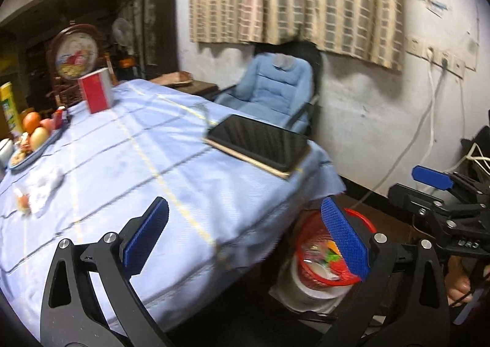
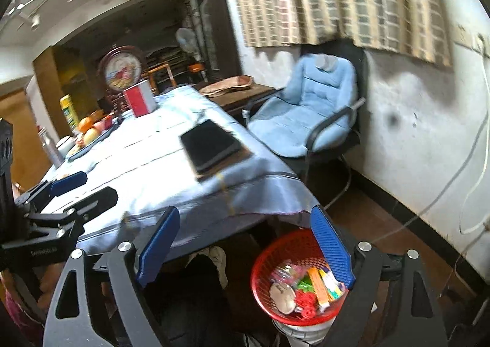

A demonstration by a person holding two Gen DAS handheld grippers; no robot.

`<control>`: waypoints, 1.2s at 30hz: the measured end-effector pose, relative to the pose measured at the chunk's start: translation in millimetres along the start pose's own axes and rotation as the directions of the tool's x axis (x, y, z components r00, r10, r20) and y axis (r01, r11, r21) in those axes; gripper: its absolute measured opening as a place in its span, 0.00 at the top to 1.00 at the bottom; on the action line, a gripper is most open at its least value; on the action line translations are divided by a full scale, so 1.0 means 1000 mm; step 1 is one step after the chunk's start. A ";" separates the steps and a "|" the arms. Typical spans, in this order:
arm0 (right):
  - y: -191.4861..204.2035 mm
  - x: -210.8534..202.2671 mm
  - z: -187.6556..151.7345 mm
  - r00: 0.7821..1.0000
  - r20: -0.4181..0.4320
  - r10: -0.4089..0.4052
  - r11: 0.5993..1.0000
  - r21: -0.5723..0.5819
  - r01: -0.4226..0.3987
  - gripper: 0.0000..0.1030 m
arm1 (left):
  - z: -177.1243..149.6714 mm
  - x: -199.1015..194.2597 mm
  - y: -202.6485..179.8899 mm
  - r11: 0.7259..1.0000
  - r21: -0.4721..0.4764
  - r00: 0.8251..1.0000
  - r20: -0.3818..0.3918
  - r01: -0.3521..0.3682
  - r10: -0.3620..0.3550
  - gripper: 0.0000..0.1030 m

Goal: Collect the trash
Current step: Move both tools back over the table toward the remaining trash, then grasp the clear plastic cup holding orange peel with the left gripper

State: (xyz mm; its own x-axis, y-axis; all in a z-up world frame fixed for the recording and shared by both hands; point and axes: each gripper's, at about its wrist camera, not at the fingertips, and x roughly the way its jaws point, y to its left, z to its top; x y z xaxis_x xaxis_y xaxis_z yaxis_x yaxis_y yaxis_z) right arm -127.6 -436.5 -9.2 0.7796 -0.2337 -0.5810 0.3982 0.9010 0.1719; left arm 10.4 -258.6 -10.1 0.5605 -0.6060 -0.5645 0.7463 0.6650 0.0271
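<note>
Crumpled white tissue (image 1: 46, 189) and a small orange scrap (image 1: 23, 203) lie on the blue tablecloth (image 1: 128, 169) at the left. A red mesh basket (image 1: 309, 236) (image 2: 266, 258) with colourful wrappers in it sits on a white bucket (image 1: 309, 292) on the floor, below the table's corner. My left gripper (image 1: 245, 236) is open and empty over the table's near edge; it also shows at the left of the right wrist view (image 2: 99, 186). My right gripper (image 2: 245, 247) is open and empty above the basket, its right pad (image 2: 332, 250) over the rim. It appears at the right edge in the left wrist view (image 1: 404, 184).
A dark tablet on a board (image 1: 260, 145) lies at the table's corner. A red box (image 1: 95, 94) and a fruit plate (image 1: 33, 135) stand farther back. A blue padded chair (image 1: 269, 92) is by the wall, with cables (image 1: 428, 120) hanging. A person's foot (image 1: 459, 285) is near the basket.
</note>
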 end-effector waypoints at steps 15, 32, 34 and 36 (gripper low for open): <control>0.125 0.052 0.021 0.981 -0.099 0.165 0.974 -0.138 -0.178 0.13 | -0.011 -0.033 0.127 0.969 -0.082 0.972 0.007 -0.232 0.233 0.07; 0.227 0.125 0.049 0.961 -0.175 0.216 0.942 -0.223 -0.252 0.11 | -0.021 0.028 0.430 0.777 -0.452 0.898 -0.260 -0.437 0.354 0.06; 0.236 0.136 0.052 0.956 -0.197 0.218 0.940 -0.221 -0.260 0.10 | -0.030 0.040 0.434 0.775 -0.456 0.894 -0.310 -0.438 0.324 0.06; 0.244 0.148 0.055 0.948 -0.219 0.232 0.937 -0.213 -0.278 0.10 | -0.033 0.046 0.433 0.789 -0.450 0.898 -0.333 -0.418 0.286 0.06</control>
State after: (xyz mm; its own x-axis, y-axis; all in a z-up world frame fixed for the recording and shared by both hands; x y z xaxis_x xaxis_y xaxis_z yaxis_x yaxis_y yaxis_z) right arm 111.2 -270.8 -9.7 0.7255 0.0671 -0.6849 0.0532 0.9868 0.1530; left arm 347.5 16.0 -51.3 0.5971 -0.2088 -0.7745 0.1926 0.9746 -0.1142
